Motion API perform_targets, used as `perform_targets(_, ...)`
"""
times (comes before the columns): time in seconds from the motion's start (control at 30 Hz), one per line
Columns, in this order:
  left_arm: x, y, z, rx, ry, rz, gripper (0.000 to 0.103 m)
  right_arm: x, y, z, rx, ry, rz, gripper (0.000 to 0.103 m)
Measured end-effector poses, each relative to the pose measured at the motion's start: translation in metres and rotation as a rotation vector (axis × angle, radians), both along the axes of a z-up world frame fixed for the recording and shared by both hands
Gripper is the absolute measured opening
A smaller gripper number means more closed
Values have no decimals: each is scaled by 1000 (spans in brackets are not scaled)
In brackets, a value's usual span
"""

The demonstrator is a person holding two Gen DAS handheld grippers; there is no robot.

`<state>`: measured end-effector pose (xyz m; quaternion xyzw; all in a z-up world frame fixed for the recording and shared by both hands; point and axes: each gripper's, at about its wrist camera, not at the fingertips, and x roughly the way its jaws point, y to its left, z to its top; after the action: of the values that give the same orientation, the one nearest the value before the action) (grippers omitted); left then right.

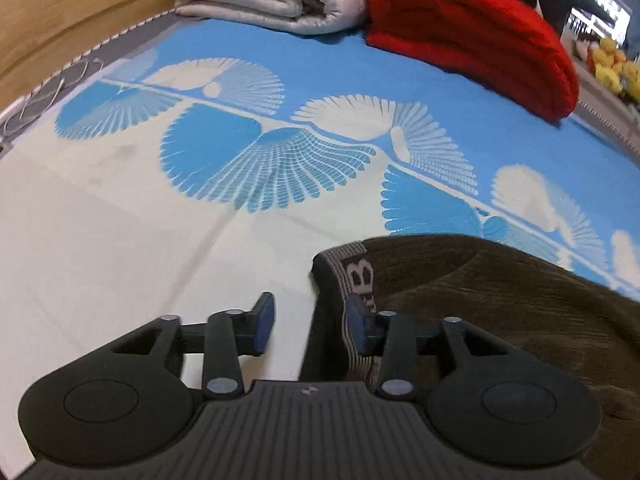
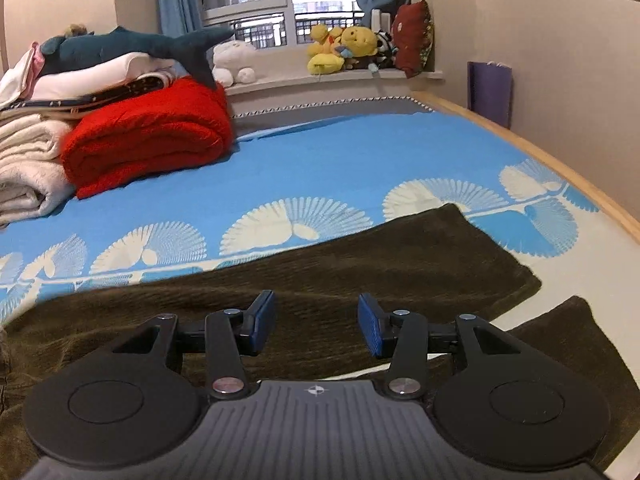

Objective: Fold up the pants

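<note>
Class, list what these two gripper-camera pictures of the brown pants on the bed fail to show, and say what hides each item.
- Left wrist view: the lettering on the waistband is unreadable past a "B"; the fabric curls and the left hand-held gripper covers it.
- Left wrist view: the pants run off the right edge, so the legs are unseen.
- Right wrist view: the near part of the pants sits behind the right hand-held gripper; the waistband is out of frame.

Red blanket (image 2: pixel 152 136), shark plush (image 2: pixel 132 46)
</note>
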<state>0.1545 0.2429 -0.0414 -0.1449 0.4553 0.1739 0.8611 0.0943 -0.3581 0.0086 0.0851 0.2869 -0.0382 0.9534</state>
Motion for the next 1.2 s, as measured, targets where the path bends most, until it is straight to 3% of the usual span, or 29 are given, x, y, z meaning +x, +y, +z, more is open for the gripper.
perform_targets(0.1, -31, 2, 14, -91, 19, -81, 72, -2, -6, 3, 18, -5, 10, 48)
perform_targets(0.17, -55, -8, 11, -101, 69, -160, 76, -6, -10, 6, 31, -14, 15, 48)
perform_targets(0.33, -99, -29, -32, -136, 187, -206, 76, -19, -13, 17, 22, -55, 33, 48)
perform_targets(0.4, -104, -37, -48, -94, 254, -245, 73, -28, -10, 23, -46, -70, 65, 48)
perform_targets(0.47, -103, -41, -55, -46, 263, -300, 73, -39, -9, 28, -86, -73, 99, 48)
perform_targets(0.53, -102, -43, -59, -49, 262, -331, 65, -49, -9, 28, -96, -65, 120, 48)
perform_targets(0.57, -103, -43, -60, -71, 256, -340, 52, -56, -9, 26, -96, -57, 122, 48)
perform_targets(0.63, -103, -45, -57, -61, 249, -341, 42, -65, -8, 24, -80, -32, 125, 48)
perform_targets(0.7, -105, -44, -46, -52, 222, -318, 14, -73, -7, 26, -67, -45, 120, 48)
perform_targets(0.73, -108, -39, -38, -76, 184, -285, 12, -76, -5, 27, -76, -56, 118, 48)
perform_targets(0.83, -115, -31, -27, -73, 152, -239, 12, -80, 0, 27, -131, -62, 96, 48)
perform_targets(0.97, -119, -48, -37, 63, 265, -300, 18, -83, 1, 26, -117, -47, 86, 48)
perform_targets(1.07, -121, -61, -19, 135, 171, -335, 18, -85, 3, 25, -131, -42, 80, 48)
perform_targets(1.13, -120, -64, -9, 101, 117, -358, 19, -88, 3, 26, -119, -43, 74, 48)
perform_targets(1.17, -119, -68, -9, 54, 115, -376, 23, -90, 3, 27, -110, -46, 71, 48)
perform_targets(1.2, -117, -70, -12, 6, 131, -393, 35, -91, 3, 28, -101, -48, 69, 48)
